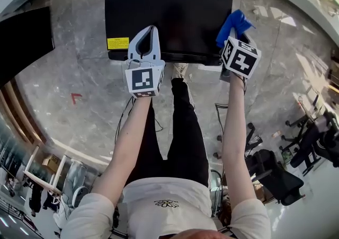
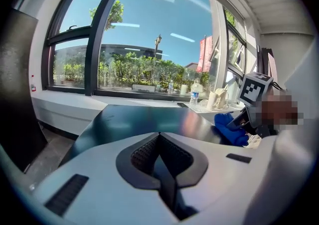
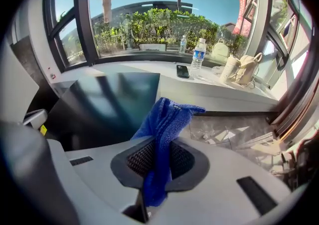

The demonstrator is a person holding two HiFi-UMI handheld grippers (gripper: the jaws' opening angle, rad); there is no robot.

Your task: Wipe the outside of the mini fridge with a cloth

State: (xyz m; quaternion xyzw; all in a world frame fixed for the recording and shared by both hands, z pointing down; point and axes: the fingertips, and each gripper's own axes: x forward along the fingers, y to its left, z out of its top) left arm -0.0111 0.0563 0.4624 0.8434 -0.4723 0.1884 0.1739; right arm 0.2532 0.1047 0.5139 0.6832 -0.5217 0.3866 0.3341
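Note:
The black mini fridge (image 1: pixel 169 5) stands in front of me, its flat top seen from above, with a yellow label (image 1: pixel 117 43) at its near left corner. My right gripper (image 1: pixel 233 35) is at the fridge's near right corner, shut on a blue cloth (image 1: pixel 233 23) that sticks up from between its pads (image 3: pixel 144 156). In the right gripper view the cloth (image 3: pixel 167 119) hangs beside the fridge's dark top (image 3: pixel 114 99). My left gripper (image 1: pixel 152 31) sits over the near left edge, jaws closed on nothing. From it I see the fridge top (image 2: pixel 144 119) and the cloth (image 2: pixel 230 128).
A white window ledge behind the fridge carries a water bottle (image 3: pixel 198 54), a phone (image 3: pixel 182 71) and bags (image 3: pixel 241 69). A black cabinet (image 1: pixel 24 42) stands to the left. Office chairs (image 1: pixel 307 137) crowd the right. The floor is grey marble with a red mark (image 1: pixel 76 97).

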